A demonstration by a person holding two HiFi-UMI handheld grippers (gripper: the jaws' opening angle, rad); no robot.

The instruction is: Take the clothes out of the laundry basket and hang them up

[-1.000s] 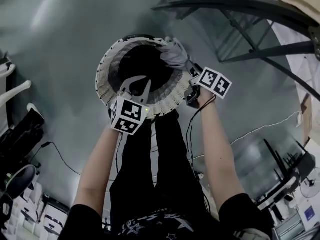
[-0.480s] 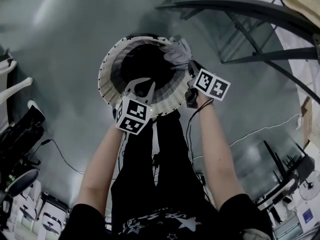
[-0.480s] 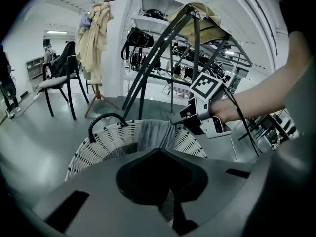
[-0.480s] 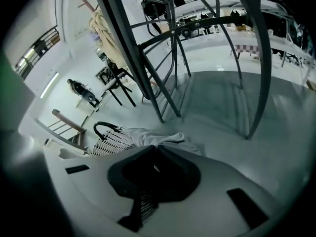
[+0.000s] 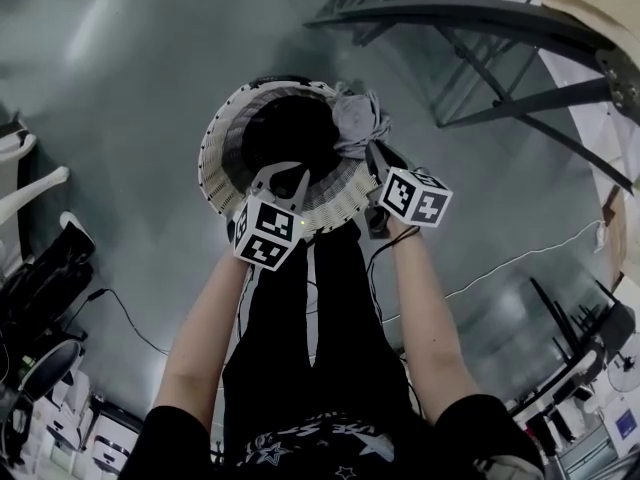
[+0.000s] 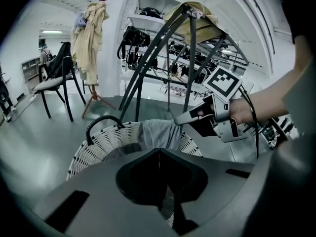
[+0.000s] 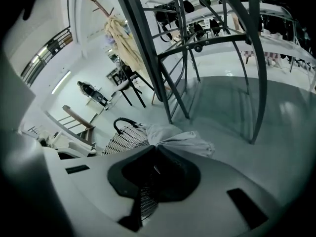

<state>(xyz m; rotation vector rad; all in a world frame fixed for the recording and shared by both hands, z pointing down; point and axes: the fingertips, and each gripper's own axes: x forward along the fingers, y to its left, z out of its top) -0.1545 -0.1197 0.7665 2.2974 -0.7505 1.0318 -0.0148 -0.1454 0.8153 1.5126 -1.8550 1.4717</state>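
grey polished floor fills the room under the person's two outstretched arms. the right claw has just been closing its jaws. they now sit narrow, pinched on a fold of the grey garment, and its own view shows the cloth bunched right at the tips. from that pinch the garment drapes away from the claw, across the rim of the white woven basket and down its outer side. the rest of it trails into the basket's dark inside. the basket sits just below and ahead of this claw, with its black handle arching up on the side farther from it.

the left claw has its jaws pressed together with nothing between them. it hangs over the near rim of the basket, just beside the right claw, without touching the garment. a stretch of basket weave shows directly under its tips.

beyond the right claw stands a dark metal drying rack, well apart from the basket. far ahead of the left claw there is a coat stand hung with pale clothing. a dark chair stands next to it.
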